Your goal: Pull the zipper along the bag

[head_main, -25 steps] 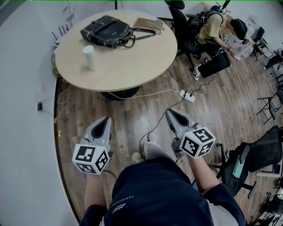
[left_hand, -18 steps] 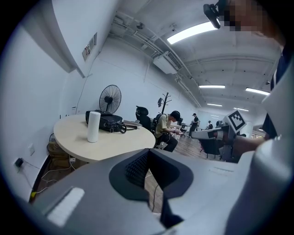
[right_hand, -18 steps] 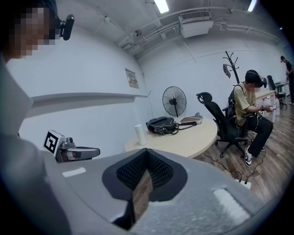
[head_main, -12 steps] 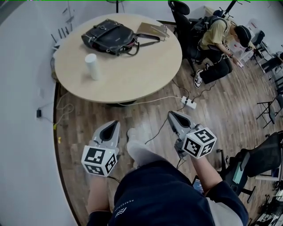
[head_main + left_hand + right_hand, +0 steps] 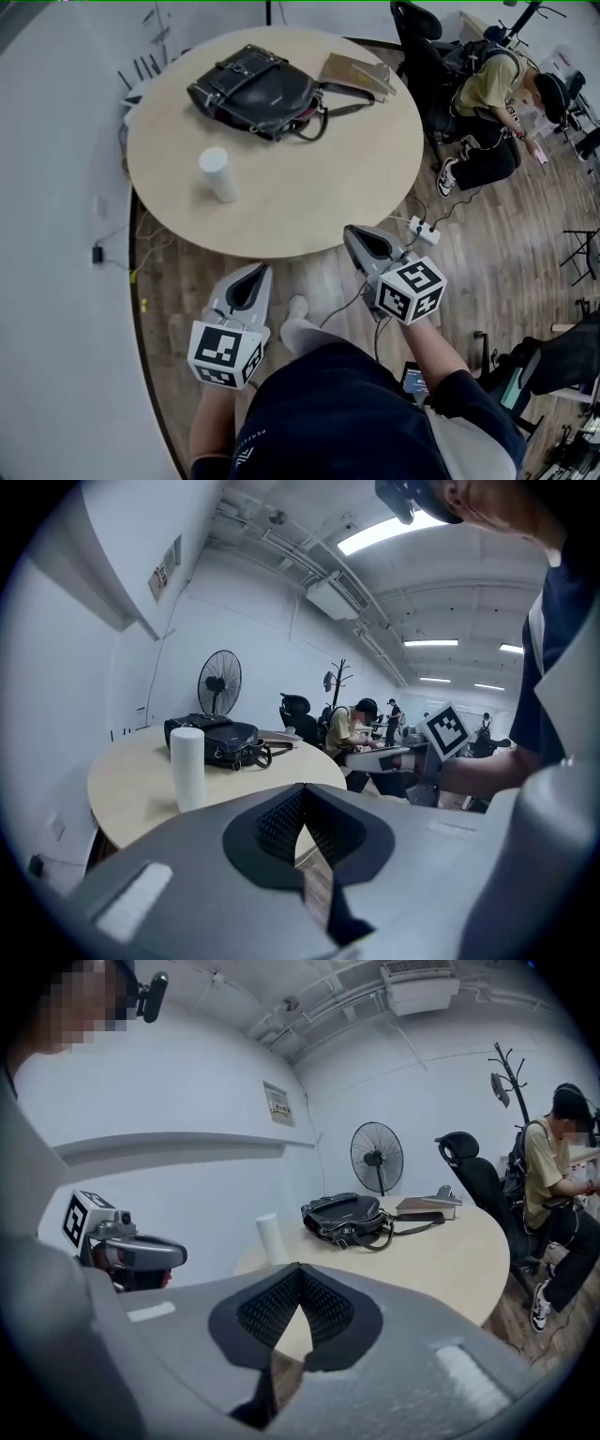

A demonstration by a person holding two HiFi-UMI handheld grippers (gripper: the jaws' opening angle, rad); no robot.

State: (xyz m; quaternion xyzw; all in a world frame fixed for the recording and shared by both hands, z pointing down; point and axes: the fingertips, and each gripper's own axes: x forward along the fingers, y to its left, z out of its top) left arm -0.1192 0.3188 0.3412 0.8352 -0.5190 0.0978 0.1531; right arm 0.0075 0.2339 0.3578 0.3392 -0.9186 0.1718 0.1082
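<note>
A black leather bag [image 5: 255, 90] with a strap lies on the far side of the round wooden table [image 5: 356, 187]; it also shows in the left gripper view as the bag [image 5: 214, 742] and in the right gripper view as the bag [image 5: 345, 1216]. My left gripper [image 5: 256, 275] is shut and empty, held over the floor just short of the table's near edge. My right gripper [image 5: 358, 236] is shut and empty too, its tip at the table's near rim. Both are far from the bag. In the gripper views the left gripper [image 5: 302, 799] and right gripper [image 5: 298, 1277] show their jaws pressed together.
A white cylinder [image 5: 218, 174] stands on the table's left part, and a flat brown folder [image 5: 358, 73] lies behind the bag. A power strip [image 5: 425, 231] with cables lies on the wooden floor. A seated person [image 5: 497, 103] and office chairs are at the right; a white wall runs along the left.
The table and bag have come nearer and lower in the head view as I step toward them. Both grippers have moved forward to the table's edge, still shut.
</note>
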